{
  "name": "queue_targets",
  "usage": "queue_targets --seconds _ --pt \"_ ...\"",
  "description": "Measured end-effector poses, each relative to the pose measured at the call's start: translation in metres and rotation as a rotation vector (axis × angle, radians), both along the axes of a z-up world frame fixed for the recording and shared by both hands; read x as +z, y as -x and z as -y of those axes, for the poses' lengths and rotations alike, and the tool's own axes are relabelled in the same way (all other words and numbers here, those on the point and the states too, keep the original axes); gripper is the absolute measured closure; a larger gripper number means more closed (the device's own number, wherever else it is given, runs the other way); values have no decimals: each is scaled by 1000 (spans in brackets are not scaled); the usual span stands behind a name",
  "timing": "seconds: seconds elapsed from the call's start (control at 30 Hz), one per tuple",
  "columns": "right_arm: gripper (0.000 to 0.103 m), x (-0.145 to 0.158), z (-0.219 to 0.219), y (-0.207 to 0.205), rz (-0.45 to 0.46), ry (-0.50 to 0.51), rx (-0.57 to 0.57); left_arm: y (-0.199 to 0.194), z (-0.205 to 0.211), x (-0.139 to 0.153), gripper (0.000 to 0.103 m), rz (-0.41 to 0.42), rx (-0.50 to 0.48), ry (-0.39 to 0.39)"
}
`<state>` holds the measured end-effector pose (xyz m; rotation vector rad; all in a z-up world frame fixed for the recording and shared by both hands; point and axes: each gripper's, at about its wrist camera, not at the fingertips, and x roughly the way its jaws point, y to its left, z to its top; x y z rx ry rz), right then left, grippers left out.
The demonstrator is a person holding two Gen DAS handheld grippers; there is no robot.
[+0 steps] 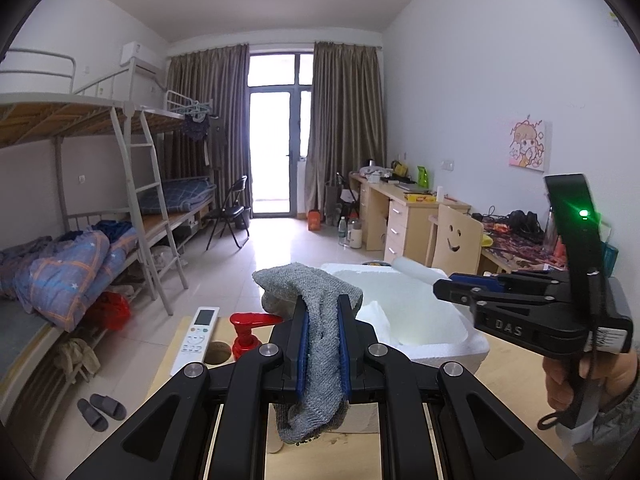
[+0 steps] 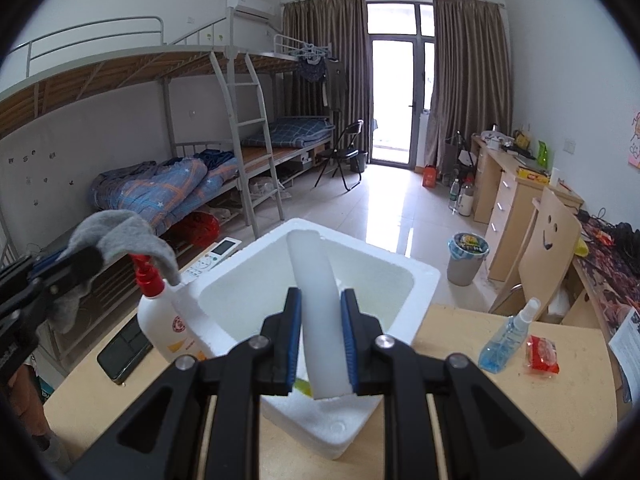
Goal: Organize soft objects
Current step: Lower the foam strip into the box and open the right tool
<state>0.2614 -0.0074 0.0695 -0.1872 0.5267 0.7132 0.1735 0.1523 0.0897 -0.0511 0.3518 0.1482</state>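
**Claws grip cloth and foam over the box**

Left claw (image 1: 322, 344) clamps a grey knitted cloth (image 1: 316, 320), at nine o'clock of the white foam box (image 2: 420, 276). Right claw (image 2: 320, 344) pinches a white foam strip (image 2: 316, 292) above that box on the wooden surface (image 2: 480, 400).

a left gripper (image 1: 322, 344) is clamped on a grey knitted cloth (image 1: 316, 344), which drapes over and hangs below its blue pads. just behind sits a white foam box (image 1: 440, 344) on a wooden table (image 1: 508, 380), with a red pump bottle (image 1: 246, 332) and a white remote (image 1: 196, 334) to its left. at right, a hand (image 1: 580, 380) holds the right gripper (image 1: 452, 286) over the box.
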Motion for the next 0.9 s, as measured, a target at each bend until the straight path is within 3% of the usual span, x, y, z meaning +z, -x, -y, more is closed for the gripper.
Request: queue_targets --seconds 0.4,0.5,0.57,0.77,0.9 --pt "79 -8 -14 -14 -39 19 12 -3 -2 -2 90 -15 6 10" --pt "64 -9 -17 -17 -41 29 6 -3 -1 -2 90 -18 4 7" --pt "37 -8 -16 -16 -39 26 9 -3 -1 -3 90 -18 3 4" --pt "22 -4 -11 -6 -33 11 20 -5 -2 -2 90 -27 2 13" --pt "19 0 -4 0 -29 -4 16 -8 0 -1 90 -34 -14 11"
